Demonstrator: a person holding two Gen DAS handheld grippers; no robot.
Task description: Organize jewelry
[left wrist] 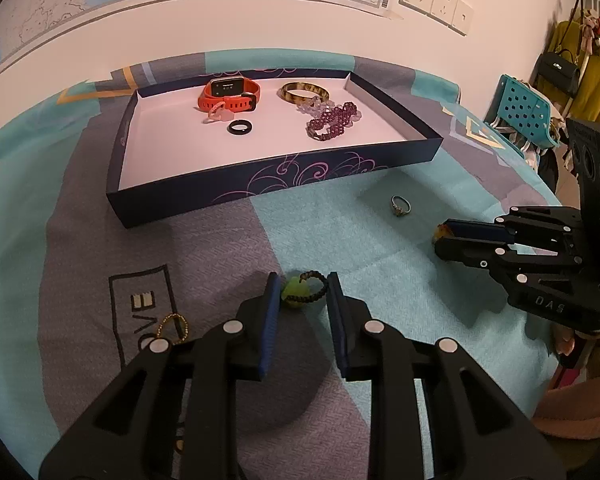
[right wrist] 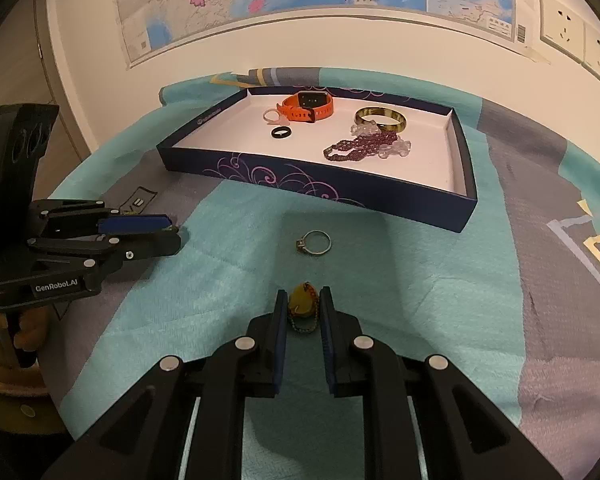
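My left gripper (left wrist: 302, 280) is shut on a green charm on a dark cord loop (left wrist: 298, 292) that lies on the cloth; the pads touch it on both sides. My right gripper (right wrist: 303, 294) is shut on a yellow charm with a small chain (right wrist: 302, 304), also down on the cloth. Each gripper shows in the other's view, the right gripper (left wrist: 440, 236) and the left gripper (right wrist: 174, 232). A silver ring (right wrist: 314, 242) lies loose between them and the navy tray (right wrist: 320, 184). The tray (left wrist: 260, 184) holds an orange watch (left wrist: 230, 94), an amber bangle (left wrist: 304, 92), purple beads (left wrist: 332, 120) and a black ring (left wrist: 240, 127).
A gold bead chain (left wrist: 172, 326) lies on the grey patch beside my left fingers. A teal and grey cloth (right wrist: 440, 280) covers the table. A map and wall sockets (left wrist: 436, 0) are behind the tray. A teal chair (left wrist: 520, 112) stands past the right edge.
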